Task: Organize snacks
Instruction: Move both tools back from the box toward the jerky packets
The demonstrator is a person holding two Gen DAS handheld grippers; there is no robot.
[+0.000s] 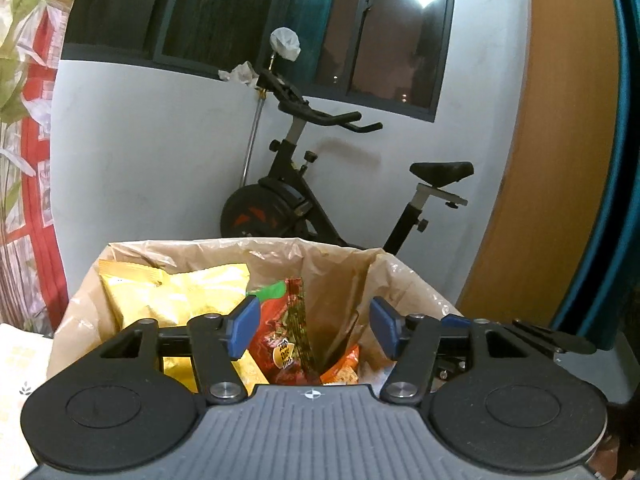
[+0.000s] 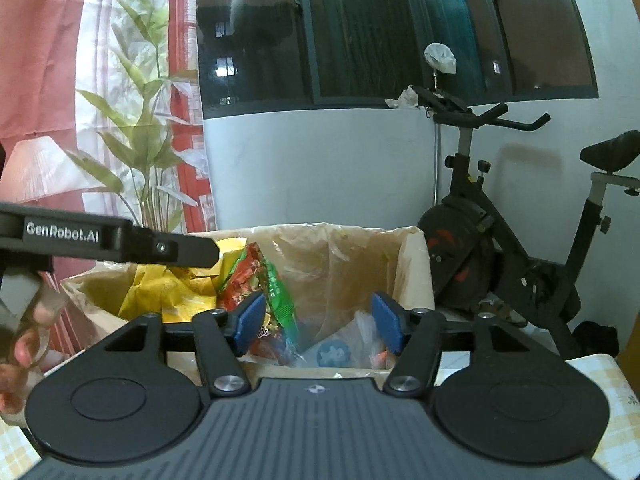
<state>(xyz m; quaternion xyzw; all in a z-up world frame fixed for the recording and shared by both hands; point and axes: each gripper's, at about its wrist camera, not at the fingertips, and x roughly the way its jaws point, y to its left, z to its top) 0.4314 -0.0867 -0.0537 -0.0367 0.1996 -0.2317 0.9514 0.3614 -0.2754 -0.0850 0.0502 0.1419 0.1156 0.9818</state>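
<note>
Snacks first: a crinkled yellow snack bag leans at the left inside the brown cardboard box lined with clear plastic, sitting beyond the left jaw of the left gripper. Right beside it, a red snack packet with a green end stands upright, showing in the gap between those jaws, close to the left one. Down low, an orange packet peeks from the box's bottom. The left gripper's blue pads are spread wide, holding nothing, poised over the box opening.

Over to the right wrist view: the right gripper also has its jaws apart and empty. The red and green packet sits just past its left jaw; the yellow bag is further left. Between the jaws, a clear plastic wrapper with a blue round mark lies on the box floor.

The left gripper's black arm crosses at upper left, a hand below it. Behind the box, a black exercise bike stands against the white wall.
</note>
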